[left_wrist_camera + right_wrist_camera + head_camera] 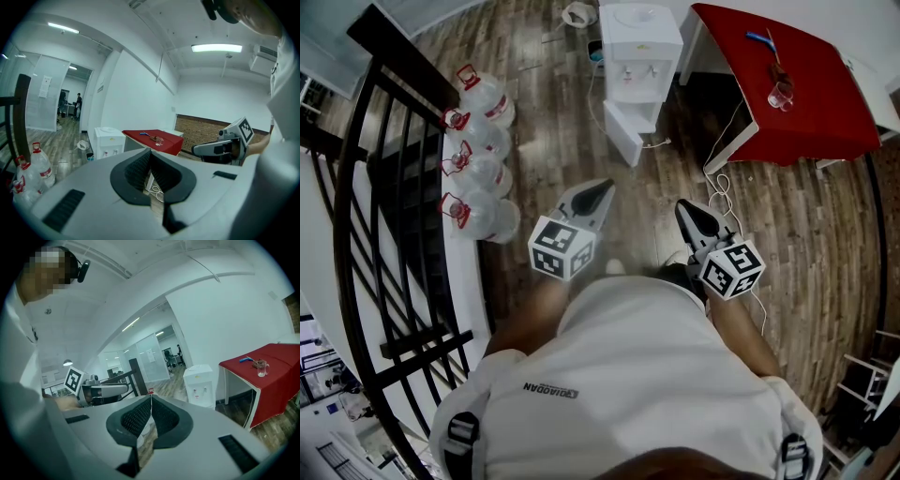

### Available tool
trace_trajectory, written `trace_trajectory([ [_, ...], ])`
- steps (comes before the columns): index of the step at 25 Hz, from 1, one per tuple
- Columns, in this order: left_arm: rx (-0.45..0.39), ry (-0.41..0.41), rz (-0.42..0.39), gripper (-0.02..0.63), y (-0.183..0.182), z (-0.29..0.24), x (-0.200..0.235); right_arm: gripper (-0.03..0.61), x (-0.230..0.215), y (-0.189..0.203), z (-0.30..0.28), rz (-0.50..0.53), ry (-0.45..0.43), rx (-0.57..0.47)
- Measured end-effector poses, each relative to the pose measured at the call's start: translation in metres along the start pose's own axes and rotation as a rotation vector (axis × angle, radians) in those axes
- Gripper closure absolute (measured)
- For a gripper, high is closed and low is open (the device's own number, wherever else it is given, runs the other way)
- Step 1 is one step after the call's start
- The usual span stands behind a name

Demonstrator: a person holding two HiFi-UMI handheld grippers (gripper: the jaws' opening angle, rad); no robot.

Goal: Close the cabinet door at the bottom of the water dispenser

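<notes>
Person stands on wood floor (pixel 787 244), both tools held out at waist level. Left gripper (pixel 602 190): jaws closed tip to tip, nothing between them. Right gripper (pixel 682 206): same, tips together, empty. Water bottles (pixel 478 159) line the railing (pixel 403 187) to the left; red table (pixel 806 84) to the right. Water dispenser (pixel 639 47) stands ahead against the wall, well apart from both grippers. Its cabinet door (pixel 623 131) at the bottom hangs swung out, open. Judgement: nothing done yet; approach, contact and push-shut all remain.

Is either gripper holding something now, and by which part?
Nothing is held. The left gripper and the right gripper are both shut on nothing.
</notes>
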State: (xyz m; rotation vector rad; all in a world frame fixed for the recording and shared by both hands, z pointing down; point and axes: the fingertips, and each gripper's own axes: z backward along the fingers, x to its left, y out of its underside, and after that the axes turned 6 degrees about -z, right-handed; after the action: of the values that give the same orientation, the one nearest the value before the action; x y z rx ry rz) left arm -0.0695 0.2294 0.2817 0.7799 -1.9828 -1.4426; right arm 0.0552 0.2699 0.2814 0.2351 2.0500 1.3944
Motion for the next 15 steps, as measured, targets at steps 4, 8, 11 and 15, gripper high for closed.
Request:
trace_trajectory([
  [4,0.006,0.006,-0.002,0.617,0.001,-0.002,0.0,0.555,-0.001,0.001,-0.001,-0.002,0.001,0.002],
  [8,0.013,0.012,0.001,0.617,0.002,-0.006,-0.001,0.555,-0.004,0.0,-0.001,-0.003,0.007,0.003],
  [11,0.017,0.013,0.001,0.617,0.003,-0.012,-0.003,0.555,-0.01,-0.001,0.001,-0.005,0.01,0.002],
  [15,0.022,0.004,0.006,0.617,0.003,-0.024,-0.007,0.555,-0.025,-0.004,0.005,-0.007,0.01,0.002],
])
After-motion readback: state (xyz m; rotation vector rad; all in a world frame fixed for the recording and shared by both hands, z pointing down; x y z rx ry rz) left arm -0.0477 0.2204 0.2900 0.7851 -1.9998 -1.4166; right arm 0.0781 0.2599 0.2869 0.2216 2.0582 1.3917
